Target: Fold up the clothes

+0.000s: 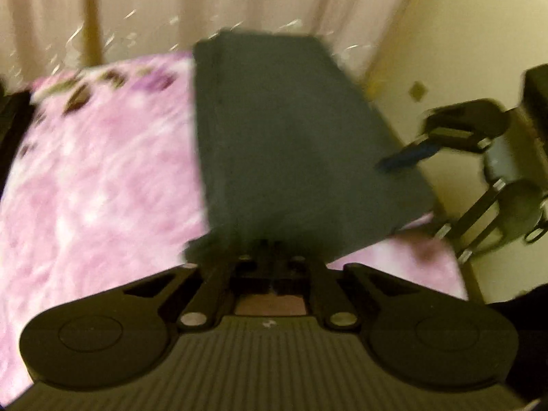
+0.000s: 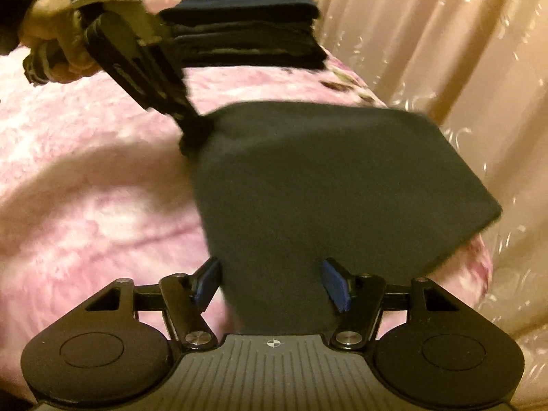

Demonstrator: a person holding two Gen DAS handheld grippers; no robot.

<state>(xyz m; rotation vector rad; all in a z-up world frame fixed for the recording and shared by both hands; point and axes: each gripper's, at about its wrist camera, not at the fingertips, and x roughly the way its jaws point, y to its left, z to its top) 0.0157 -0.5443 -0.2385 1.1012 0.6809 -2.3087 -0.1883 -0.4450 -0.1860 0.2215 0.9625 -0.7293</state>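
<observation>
Now our left gripper (image 2: 197,126) pinches the dark cloth (image 2: 308,178); our right gripper (image 2: 272,286), jaws wide, could let its lower-frame corner droop.

The left wrist camera sits on the left gripper (image 1: 270,239) and looks forward and down along it, very close to the dark cloth (image 1: 281,137) on the pink blanket (image 1: 96,178). The right wrist camera sits on the right gripper (image 2: 272,284) and looks down the same way, just as close. Both views share the cloth, the blanket and the curtain (image 2: 428,34). Each view also shows the other gripper at its side.
</observation>
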